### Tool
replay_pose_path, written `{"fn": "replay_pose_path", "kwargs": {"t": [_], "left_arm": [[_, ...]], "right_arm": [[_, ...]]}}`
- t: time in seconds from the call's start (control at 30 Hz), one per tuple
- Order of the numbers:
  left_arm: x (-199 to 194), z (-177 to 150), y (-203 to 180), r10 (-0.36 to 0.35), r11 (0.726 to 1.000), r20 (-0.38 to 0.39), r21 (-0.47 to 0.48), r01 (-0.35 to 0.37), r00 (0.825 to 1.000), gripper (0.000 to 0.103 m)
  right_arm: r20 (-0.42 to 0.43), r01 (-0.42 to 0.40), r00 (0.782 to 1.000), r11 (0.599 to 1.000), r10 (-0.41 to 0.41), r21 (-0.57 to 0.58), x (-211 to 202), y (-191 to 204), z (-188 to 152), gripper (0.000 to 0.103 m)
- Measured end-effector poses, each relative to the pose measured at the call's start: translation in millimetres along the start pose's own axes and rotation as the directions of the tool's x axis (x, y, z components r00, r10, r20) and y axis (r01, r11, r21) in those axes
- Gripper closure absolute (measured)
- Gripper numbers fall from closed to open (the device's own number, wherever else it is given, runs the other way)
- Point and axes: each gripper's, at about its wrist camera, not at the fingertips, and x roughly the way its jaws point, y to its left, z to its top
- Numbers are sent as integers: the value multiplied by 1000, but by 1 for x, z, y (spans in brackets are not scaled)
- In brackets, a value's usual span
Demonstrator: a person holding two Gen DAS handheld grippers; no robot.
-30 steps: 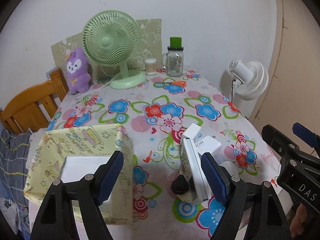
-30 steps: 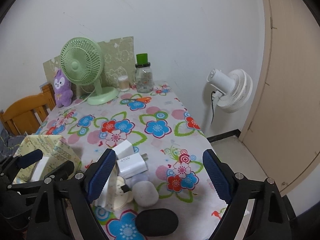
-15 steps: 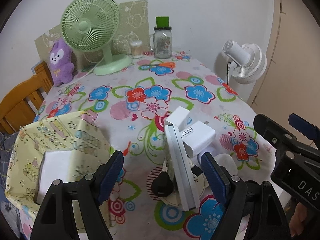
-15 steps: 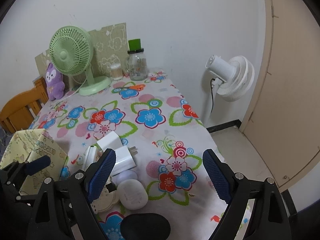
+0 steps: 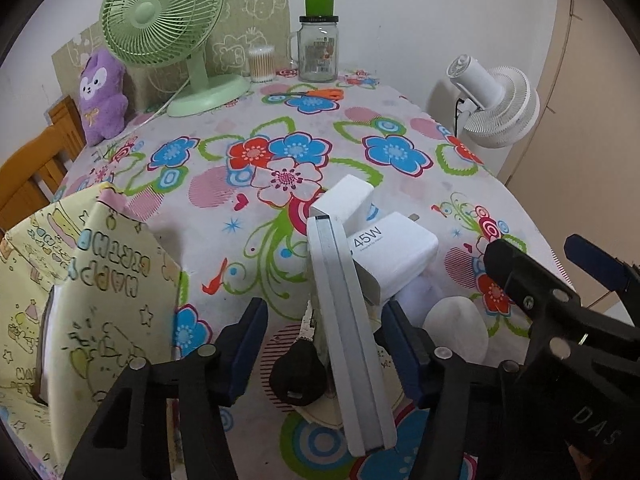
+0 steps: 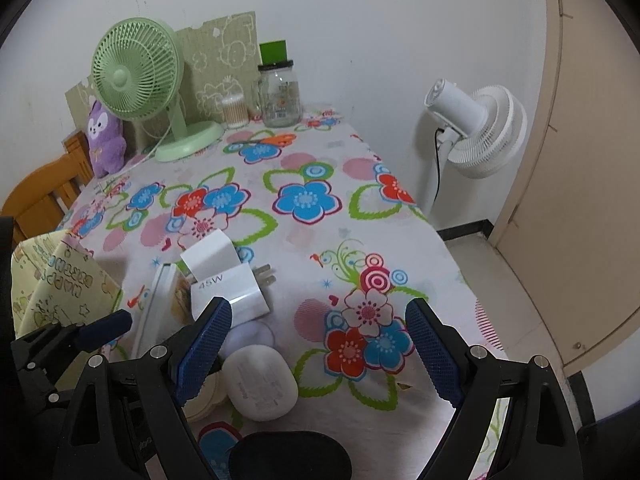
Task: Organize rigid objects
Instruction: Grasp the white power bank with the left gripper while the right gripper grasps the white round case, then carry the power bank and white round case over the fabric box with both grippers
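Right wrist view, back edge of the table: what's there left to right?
Purple plush toy → green desk fan → cotton swab tub → glass jar with green lid → off the table, white standing fan.

Soft, even indoor light — sharp, fisheye-bent, dark corners

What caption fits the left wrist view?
Left gripper closing around an on-edge white slab beside a 45W charger.

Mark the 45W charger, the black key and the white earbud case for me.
45W charger [image 5: 394, 254], left wrist view, printed top face.
Black key [image 5: 298, 376], left wrist view, black head.
White earbud case [image 6: 260, 382], right wrist view, lid top.
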Motion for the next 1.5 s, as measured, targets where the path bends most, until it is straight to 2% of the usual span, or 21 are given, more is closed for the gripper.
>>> {"fn": "replay_pose_path", "kwargs": {"t": [0.1, 0.2, 0.37, 0.43, 0.73, 1.13, 1.4, 1.47, 1.5], "left_arm": [[5, -1, -2, 4, 1000, -5, 8, -4, 1000, 55], [9, -2, -1, -4, 1000, -4, 5, 4, 1000, 60], [8, -4, -3, -5, 1000, 13, 16, 5, 1000, 80], [6, -5, -2, 6, 1000, 21, 14, -6, 1000, 82], [-3, -16, 3, -12, 1000, 15, 17, 12, 1000, 83], [-14, -34, 10, 25, 999, 33, 42, -26, 999, 83], [-11, -31, 8, 26, 998, 42, 59, -28, 999, 83], [-10, -30, 7, 27, 997, 45, 64, -30, 999, 83], [-10, -30, 6, 28, 997, 46, 66, -31, 999, 83]], "right_arm": [[-19, 1, 1000, 1000, -1, 3, 7, 0, -3, 12], [-33, 1, 999, 1000, -1, 11, 12, 0, -6, 12], [-48, 1, 999, 1000, 0, 19, 15, -1, -9, 12], [-49, 4, 999, 1000, -3, 17, 15, -1, -10, 12], [-52, -2, 999, 1000, 3, 15, 9, 4, -19, 12], [-79, -32, 996, 999, 32, 3, 14, 20, -33, 12], [-132, -72, 988, 995, 81, 76, 29, 20, -35, 37], [-142, -88, 985, 992, 100, 92, 33, 20, -35, 50], [-144, -88, 984, 991, 102, 99, 34, 20, -35, 50]]}}
